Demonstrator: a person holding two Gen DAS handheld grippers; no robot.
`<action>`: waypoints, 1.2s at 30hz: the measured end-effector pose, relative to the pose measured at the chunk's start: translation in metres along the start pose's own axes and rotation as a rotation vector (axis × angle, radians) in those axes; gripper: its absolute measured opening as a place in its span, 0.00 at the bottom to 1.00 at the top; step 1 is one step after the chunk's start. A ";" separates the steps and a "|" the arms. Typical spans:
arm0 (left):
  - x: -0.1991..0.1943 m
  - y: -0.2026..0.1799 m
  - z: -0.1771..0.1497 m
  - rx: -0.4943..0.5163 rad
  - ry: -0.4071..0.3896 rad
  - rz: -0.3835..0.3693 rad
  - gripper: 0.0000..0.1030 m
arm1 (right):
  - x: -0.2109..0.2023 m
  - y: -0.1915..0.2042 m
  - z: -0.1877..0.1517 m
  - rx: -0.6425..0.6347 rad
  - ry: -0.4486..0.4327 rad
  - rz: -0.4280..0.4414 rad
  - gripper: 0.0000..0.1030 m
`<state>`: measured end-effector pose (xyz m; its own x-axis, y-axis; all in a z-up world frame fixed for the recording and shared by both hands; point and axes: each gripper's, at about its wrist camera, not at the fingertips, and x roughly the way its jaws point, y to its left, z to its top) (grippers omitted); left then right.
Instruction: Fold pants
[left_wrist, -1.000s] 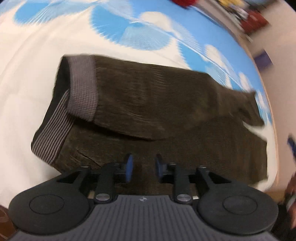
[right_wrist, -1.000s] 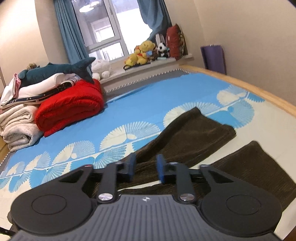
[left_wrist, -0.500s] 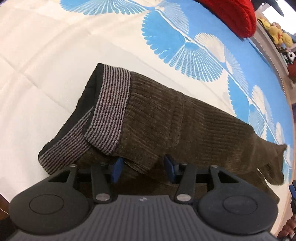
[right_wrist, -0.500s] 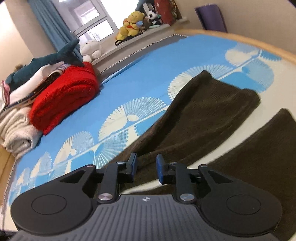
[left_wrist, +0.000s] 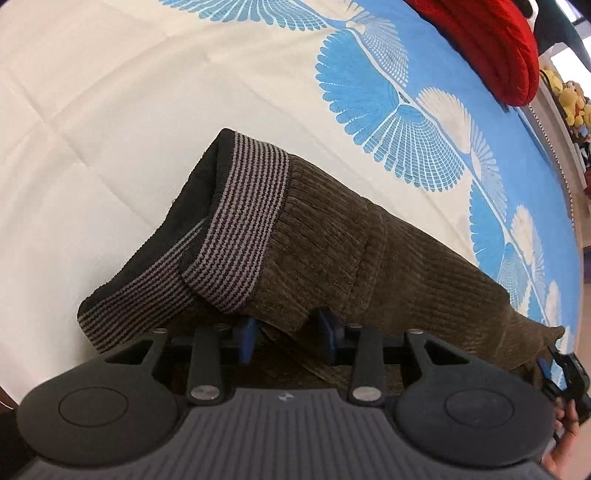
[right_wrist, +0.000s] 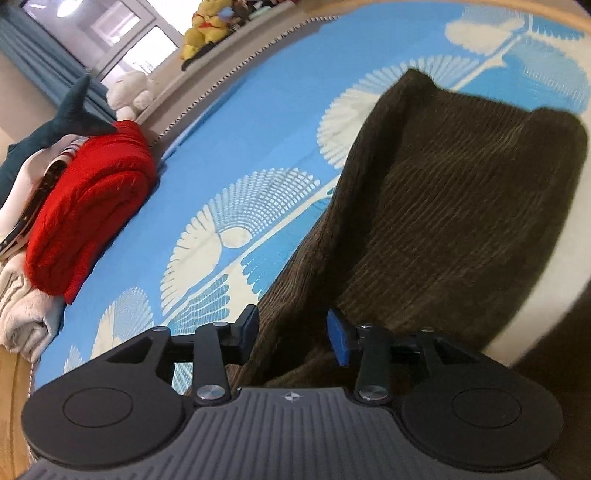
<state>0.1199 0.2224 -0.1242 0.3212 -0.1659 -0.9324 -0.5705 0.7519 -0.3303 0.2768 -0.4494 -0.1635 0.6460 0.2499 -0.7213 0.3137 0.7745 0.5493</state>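
Note:
Dark brown corduroy pants lie on the bed, one half lying over the other. Their grey striped waistband points to the upper left in the left wrist view. My left gripper is open, its blue pads on either side of the near fabric edge just below the waistband. In the right wrist view a pant leg stretches away to its hem at the upper right. My right gripper is open, with the leg's near edge between its pads. The right gripper also shows in the left wrist view, by the leg end.
The bed cover is cream with blue fan prints. A folded red blanket and a stack of pale bedding lie at the far side. Plush toys sit on the window ledge. The wooden bed edge runs at lower left.
Both grippers opened wider and moved in low against the pants. The left one closed in on the waistband end, the right one on the leg.

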 end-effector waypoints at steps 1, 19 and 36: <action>0.000 0.001 0.000 -0.007 0.002 -0.006 0.40 | 0.007 0.000 0.002 0.009 0.004 -0.002 0.43; -0.002 -0.013 -0.008 0.165 -0.052 0.040 0.06 | -0.028 0.026 0.009 -0.127 -0.074 -0.065 0.03; -0.075 0.026 -0.053 0.383 -0.153 0.062 0.03 | -0.157 -0.056 -0.088 -0.346 0.381 -0.177 0.04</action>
<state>0.0404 0.2207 -0.0706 0.4198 -0.0377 -0.9068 -0.2790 0.9454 -0.1685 0.0969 -0.4811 -0.1180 0.2864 0.2418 -0.9271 0.1061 0.9537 0.2815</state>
